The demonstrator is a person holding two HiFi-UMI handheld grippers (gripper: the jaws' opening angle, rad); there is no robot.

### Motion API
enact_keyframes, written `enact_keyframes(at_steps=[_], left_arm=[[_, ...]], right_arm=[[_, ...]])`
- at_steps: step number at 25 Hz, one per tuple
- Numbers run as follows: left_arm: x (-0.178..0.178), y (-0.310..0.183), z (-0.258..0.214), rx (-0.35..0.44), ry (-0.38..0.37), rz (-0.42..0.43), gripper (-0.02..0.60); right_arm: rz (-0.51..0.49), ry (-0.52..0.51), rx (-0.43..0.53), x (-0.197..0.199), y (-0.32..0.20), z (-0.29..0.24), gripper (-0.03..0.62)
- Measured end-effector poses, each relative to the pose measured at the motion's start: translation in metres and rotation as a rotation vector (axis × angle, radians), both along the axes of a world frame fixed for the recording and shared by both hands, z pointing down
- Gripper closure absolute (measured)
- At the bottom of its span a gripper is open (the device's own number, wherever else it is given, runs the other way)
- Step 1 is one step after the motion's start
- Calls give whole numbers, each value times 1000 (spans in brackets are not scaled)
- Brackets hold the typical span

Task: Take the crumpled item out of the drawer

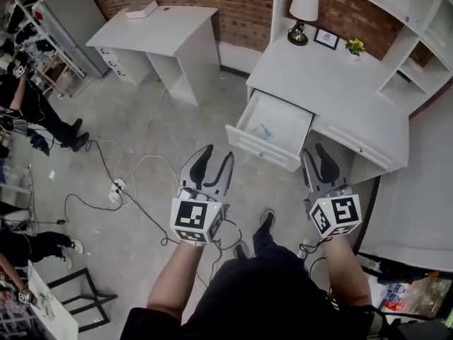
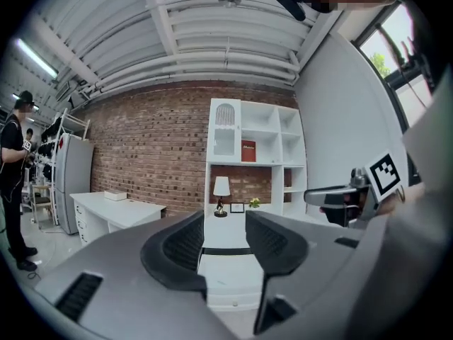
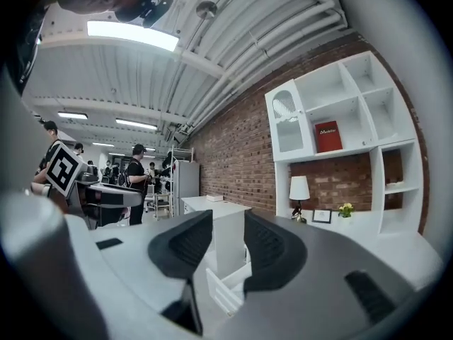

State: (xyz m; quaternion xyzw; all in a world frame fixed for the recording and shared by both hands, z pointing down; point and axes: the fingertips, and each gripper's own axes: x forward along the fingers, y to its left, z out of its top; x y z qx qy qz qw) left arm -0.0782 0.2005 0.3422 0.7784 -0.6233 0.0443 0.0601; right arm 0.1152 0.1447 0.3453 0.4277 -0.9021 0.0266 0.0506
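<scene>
- Below, left grey two-jaw gripper [image 1: 216, 153] held over grey concrete floor [image 1: 198, 122], short of the desk; jaws spread wide, nothing between them but open air.
- Likewise right grey two-jaw gripper [image 1: 314, 152], seen near the drawer's right front corner; jaws well apart, empty, gripping nothing.
- Ahead of both, open white drawer [image 1: 258, 147], pulled out from white desk [image 1: 333, 83].
- Inside that drawer, near its middle, small teal crumpled item [image 1: 266, 130], lying on the bottom, touched by neither gripper.
- On the desk top by the brick wall: white-shaded table lamp [image 1: 303, 7], small black picture frame [image 1: 326, 38], little yellow-flowered plant [image 1: 354, 46].
- Off to the left, second white desk [image 1: 170, 30], and white power strip [image 1: 114, 190] with cables trailing over the floor.
</scene>
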Motion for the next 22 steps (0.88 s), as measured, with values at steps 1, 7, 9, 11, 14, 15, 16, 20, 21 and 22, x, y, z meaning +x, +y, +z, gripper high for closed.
enact_keyframes(at_steps=[1, 7, 9, 11, 14, 15, 16, 20, 21, 22], left_arm=[[-2, -10, 0, -4, -11, -9, 414], [-1, -72, 2, -29, -50, -55, 414], [4, -88, 4, -42, -61, -63, 414], [7, -103, 6, -50, -71, -74, 414], [13, -120, 5, -51, -87, -88, 414], [14, -125, 6, -52, -91, -91, 414], [16, -130, 7, -54, -93, -93, 414], [20, -143, 12, -69, -93, -96, 414], [20, -145, 13, -72, -93, -95, 414], [20, -147, 13, -73, -94, -92, 414]], right_arm=[[-13, -7, -8, -4, -11, 4, 459], [-72, -31, -40, -11, -83, 17, 462], [-83, -45, -52, -10, -102, 20, 464], [-96, -56, -59, -8, -118, 22, 465], [-119, -65, -66, -8, -137, 26, 467], [-126, -67, -69, -8, -142, 28, 467], [-132, -70, -73, -9, -146, 30, 467], [-143, -80, -85, -10, -159, 34, 470], [-142, -82, -87, -10, -161, 35, 471], [-140, -85, -90, -10, -163, 35, 471]])
